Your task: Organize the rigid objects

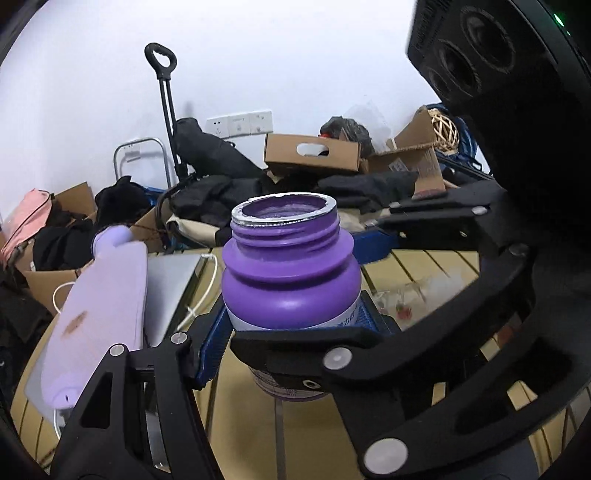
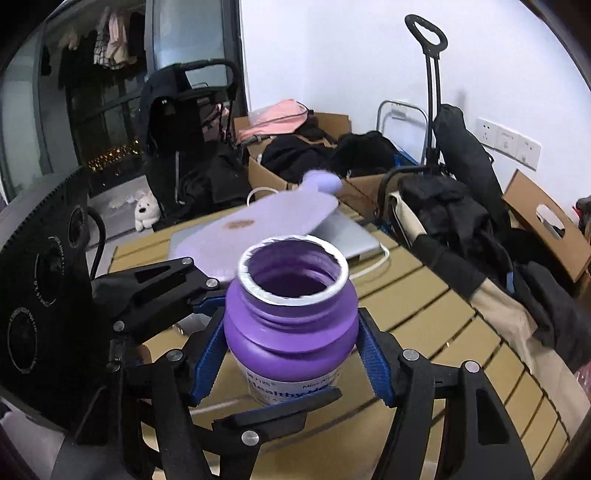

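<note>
— Slatted tan table (image 2: 424, 295) underneath. What sits nearest?
— A purple bottle (image 1: 288, 273), upright and capless, with a ragged foil ring round its mouth and a white label low on the body. It is over the middle of the table; whether its base touches the slats I cannot tell.
— And the grippers?
— The left gripper (image 1: 293, 317) is clamped on the bottle, its blue pads (image 1: 212, 343) pressing the body from either side. The right gripper (image 2: 290, 343) comes in crosswise and grips it too, pads against the shoulder on both sides. In each view a black finger of the other gripper crosses in front of the label.
— Behind that?
— A lilac board (image 2: 266, 221) with a brown stain, lying on a grey laptop (image 2: 351, 236). A white cable (image 1: 207, 291) runs beside the laptop.
— Farther off?
— Cardboard boxes (image 1: 314, 151) and dark clothes (image 2: 454, 210) heaped past the table's edge, with a pink bag (image 2: 280, 114) on one box. A plush toy (image 2: 146, 212) sits on the floor. A black trolley handle (image 2: 428, 33) stands against the white wall, near the sockets (image 1: 240, 123)
</note>
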`<state>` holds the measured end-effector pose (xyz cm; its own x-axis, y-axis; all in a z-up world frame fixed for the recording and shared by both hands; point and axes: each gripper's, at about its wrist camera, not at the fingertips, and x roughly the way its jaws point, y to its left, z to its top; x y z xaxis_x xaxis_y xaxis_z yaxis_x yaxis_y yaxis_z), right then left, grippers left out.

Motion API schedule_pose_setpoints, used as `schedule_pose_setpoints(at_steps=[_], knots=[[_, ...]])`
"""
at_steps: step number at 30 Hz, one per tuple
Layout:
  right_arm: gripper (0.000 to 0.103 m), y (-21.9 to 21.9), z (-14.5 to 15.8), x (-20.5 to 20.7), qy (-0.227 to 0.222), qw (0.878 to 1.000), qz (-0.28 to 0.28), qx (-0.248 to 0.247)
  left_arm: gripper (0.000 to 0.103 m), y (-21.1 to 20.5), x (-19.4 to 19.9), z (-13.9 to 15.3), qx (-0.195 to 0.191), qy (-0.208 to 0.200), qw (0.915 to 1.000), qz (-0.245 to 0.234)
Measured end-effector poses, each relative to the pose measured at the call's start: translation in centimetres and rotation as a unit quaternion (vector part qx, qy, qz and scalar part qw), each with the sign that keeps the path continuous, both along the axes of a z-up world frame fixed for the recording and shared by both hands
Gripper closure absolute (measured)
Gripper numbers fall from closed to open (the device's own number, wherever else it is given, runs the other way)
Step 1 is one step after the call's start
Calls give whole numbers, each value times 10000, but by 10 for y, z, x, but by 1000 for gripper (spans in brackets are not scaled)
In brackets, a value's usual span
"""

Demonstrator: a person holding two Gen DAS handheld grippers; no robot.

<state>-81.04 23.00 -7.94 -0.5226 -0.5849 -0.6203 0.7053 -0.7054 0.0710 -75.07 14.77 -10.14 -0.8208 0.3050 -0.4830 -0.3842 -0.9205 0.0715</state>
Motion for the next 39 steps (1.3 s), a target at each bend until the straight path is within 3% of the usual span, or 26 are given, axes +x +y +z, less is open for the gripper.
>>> schedule_pose_setpoints(at_steps=[9,12,17,21,26,28,31,39], knots=[[31,-5,-45,3,-620,9978,-218,90,41,-7,-2,-39,89,-1207,9925,151],[24,-9,-45,10,-415,9982,-358,231,29,-15,0,-40,55,-1354,9902,328],[21,-17,-35,28,-184,9976,-334,578,26,-26,11,-40,295,-1542,9866,435],[21,-14,-26,43,-135,9969,-397,664,23,-32,30,-33,325,-1503,9870,463],[21,30,7,75,-122,9966,-777,242,0,-60,69,-10,275,-1120,9908,709],[20,60,20,92,-51,9924,-1223,85,0,-75,85,-2,182,-927,9896,1081],[7,81,25,108,27,9868,-1620,74,0,-89,102,4,167,-840,9853,1481],[6,72,36,156,51,9836,-1802,-27,0,-107,163,46,406,-497,9760,2082]])
